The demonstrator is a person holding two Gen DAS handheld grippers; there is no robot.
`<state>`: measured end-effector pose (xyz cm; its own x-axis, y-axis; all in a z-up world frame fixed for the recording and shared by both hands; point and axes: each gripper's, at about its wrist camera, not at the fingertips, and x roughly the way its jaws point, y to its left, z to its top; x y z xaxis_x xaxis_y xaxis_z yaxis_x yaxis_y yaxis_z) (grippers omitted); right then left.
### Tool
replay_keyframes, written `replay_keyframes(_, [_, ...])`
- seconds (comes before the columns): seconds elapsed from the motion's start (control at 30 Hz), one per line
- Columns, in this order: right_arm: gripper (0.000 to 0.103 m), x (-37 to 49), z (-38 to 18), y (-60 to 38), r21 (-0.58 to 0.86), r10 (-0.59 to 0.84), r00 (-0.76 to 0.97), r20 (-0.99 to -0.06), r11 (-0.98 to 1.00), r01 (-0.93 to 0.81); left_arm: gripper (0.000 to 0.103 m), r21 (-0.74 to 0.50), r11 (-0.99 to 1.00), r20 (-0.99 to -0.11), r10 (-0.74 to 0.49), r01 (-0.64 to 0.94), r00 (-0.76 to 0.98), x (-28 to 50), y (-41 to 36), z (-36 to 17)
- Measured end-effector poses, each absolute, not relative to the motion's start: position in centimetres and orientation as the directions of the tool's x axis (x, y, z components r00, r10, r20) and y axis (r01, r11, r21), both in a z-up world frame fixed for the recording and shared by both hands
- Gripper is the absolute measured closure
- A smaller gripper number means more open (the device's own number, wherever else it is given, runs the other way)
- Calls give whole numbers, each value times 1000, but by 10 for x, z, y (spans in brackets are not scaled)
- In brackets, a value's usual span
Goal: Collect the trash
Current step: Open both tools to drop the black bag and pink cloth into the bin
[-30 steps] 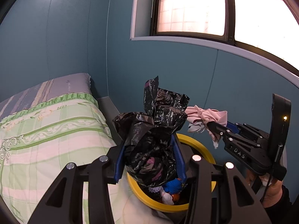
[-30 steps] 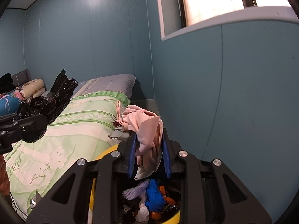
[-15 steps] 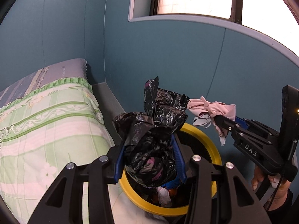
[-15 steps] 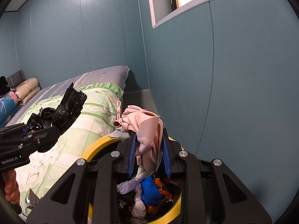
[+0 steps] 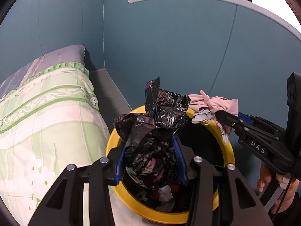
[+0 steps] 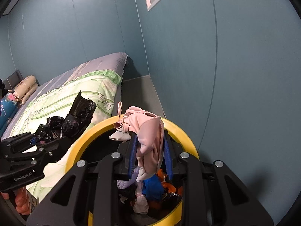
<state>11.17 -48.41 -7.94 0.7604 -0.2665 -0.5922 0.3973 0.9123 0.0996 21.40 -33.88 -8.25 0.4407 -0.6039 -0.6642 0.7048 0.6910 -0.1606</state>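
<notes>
A round bin with a yellow rim (image 5: 230,150) (image 6: 180,130) stands on the floor between the bed and the wall, with mixed trash (image 6: 150,190) inside. My left gripper (image 5: 150,146) is shut on a crumpled black plastic bag (image 5: 152,131) and holds it over the bin's left side; it also shows in the right wrist view (image 6: 75,120). My right gripper (image 6: 149,145) is shut on a pink cloth scrap (image 6: 148,131) and holds it over the bin's far rim; the scrap also shows in the left wrist view (image 5: 212,106).
A bed with a green and white quilt (image 5: 47,116) (image 6: 62,98) lies left of the bin. A blue-green wall (image 5: 169,56) runs close behind and to the right. Pillows (image 6: 24,88) lie at the bed's far end.
Both grippers have moved forward and down with their loads, from beside the bin to above its opening. The bin now fills more of both views.
</notes>
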Motion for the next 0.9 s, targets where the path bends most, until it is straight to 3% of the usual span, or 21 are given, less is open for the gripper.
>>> replay_keyframes(0.43, [76, 130, -86, -492, 100, -260, 745, -614, 911, 400, 59, -212, 694, -703, -598, 688, 386, 232, -347, -110])
replay_keyframes(0.67, [65, 128, -87, -494, 108, -264, 750, -606, 907, 406, 38, -238, 709, -699, -600, 664, 389, 237, -343, -114])
replay_keyframes(0.9, [65, 123, -80, -492, 104, -279, 757, -591, 904, 415, 34, -256, 725, -690, -601, 640, 404, 243, -333, -110])
